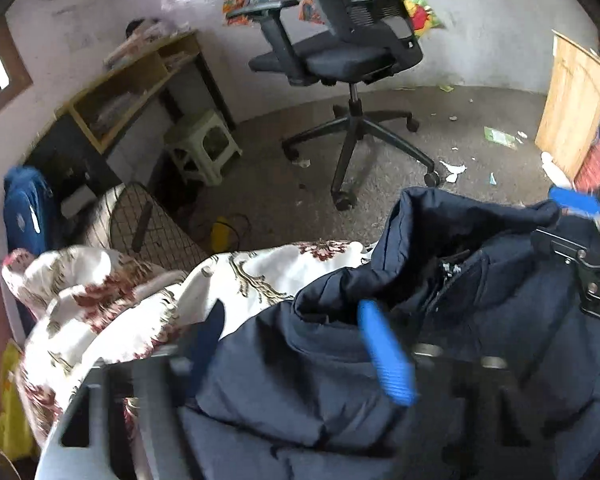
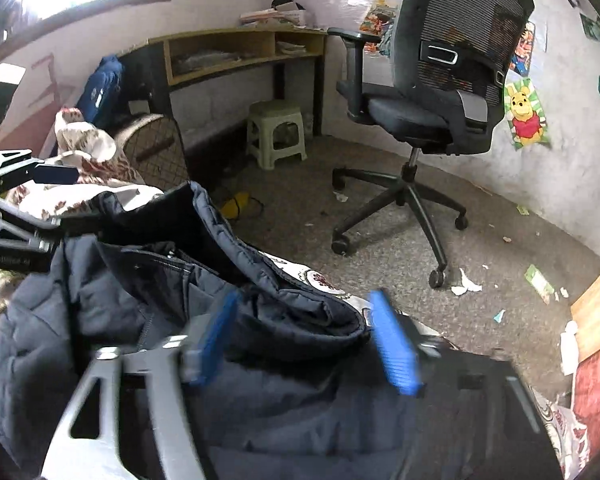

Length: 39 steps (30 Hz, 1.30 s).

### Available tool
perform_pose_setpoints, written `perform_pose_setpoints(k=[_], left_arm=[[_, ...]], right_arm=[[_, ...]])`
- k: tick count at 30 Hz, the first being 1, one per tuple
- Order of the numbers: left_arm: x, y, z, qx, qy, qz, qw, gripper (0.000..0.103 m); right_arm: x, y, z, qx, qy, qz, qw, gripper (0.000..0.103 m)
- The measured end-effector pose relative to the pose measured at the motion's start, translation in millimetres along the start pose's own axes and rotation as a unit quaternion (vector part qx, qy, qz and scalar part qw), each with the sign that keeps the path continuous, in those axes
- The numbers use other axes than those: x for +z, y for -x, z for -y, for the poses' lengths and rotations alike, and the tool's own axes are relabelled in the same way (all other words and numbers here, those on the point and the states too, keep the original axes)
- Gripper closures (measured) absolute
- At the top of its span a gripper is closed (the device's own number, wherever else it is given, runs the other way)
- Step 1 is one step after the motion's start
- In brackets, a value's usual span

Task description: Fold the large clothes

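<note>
A dark navy padded jacket (image 1: 340,380) lies bunched on a bed covered by a white floral sheet (image 1: 140,300); it also shows in the right wrist view (image 2: 160,280). My left gripper (image 1: 296,340) is open, its blue pads spread over the jacket's left shoulder near the collar. My right gripper (image 2: 308,340) is open, its blue pads either side of the jacket's raised collar edge. Neither gripper holds cloth. The right gripper shows at the right edge of the left wrist view (image 1: 580,220), and the left gripper at the left edge of the right wrist view (image 2: 28,188).
A black office chair (image 1: 340,60) stands on the littered grey floor (image 1: 460,140) beyond the bed. A wooden desk (image 1: 132,92) with a pale green stool (image 1: 204,148) stands at the left wall. A wooden board (image 1: 572,100) leans at right. A blue bag (image 1: 24,208) is by the bed.
</note>
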State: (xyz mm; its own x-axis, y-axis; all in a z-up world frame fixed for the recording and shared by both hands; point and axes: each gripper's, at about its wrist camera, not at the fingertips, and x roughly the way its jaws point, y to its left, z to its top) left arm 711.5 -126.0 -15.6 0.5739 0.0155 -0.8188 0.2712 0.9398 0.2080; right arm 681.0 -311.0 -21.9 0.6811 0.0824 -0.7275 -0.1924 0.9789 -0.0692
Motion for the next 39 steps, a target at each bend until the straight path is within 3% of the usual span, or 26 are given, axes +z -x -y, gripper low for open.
perform_pose_setpoints(k=[1,2,3,6,11,17,22,25,27,30,32,35,39], left_arm=[[1,-3,-3,-0.009,0.014,-0.005,0.9999,0.073],[2,-5,-7,-0.019,0.030,-0.011,0.9993,0.089],[1,-6,-8,-0.024,0.041,-0.012,0.9988,0.091],[-5,4,-16,-0.041,0.073,0.011,0.9965,0.097],[-39,29,-25,-0.042,0.088,0.043,0.9943,0.098],[-91,23,-17,-0.040,0.056,-0.007,0.9976,0.099],[-109,2,5,-0.019,0.023,-0.045,0.9986,0.099],[-112,6,15,-0.001,0.002,-0.034,0.9994,0.099],[-112,10,14,-0.004,-0.003,-0.026,0.9997,0.099],[-112,12,13,-0.005,-0.003,-0.025,0.9997,0.099],[-112,12,13,-0.004,-0.006,-0.024,0.9997,0.099],[-113,21,10,-0.016,-0.005,-0.004,0.9998,0.098],[-116,43,4,-0.016,-0.010,0.030,0.9994,0.097]], right_arm=[[1,1,0,-0.006,0.001,0.002,1.000,0.071],[1,3,3,-0.005,-0.002,0.002,1.000,0.079],[1,6,7,-0.003,-0.010,0.001,1.000,0.092],[-7,21,19,0.014,-0.039,0.013,0.999,0.097],[-38,52,22,0.030,-0.035,0.027,0.999,0.098],[-78,54,11,0.026,-0.011,-0.002,1.000,0.098],[-92,39,11,0.027,-0.029,-0.031,0.999,0.098],[-88,55,19,0.052,-0.070,-0.012,0.996,0.097],[-86,81,25,0.083,-0.108,0.036,0.990,0.097],[-73,99,21,0.079,-0.105,0.084,0.988,0.097],[-58,90,15,0.080,-0.102,0.071,0.989,0.097],[-40,57,1,0.057,-0.084,0.016,0.995,0.097],[-56,23,4,0.050,-0.104,-0.051,0.992,0.097]])
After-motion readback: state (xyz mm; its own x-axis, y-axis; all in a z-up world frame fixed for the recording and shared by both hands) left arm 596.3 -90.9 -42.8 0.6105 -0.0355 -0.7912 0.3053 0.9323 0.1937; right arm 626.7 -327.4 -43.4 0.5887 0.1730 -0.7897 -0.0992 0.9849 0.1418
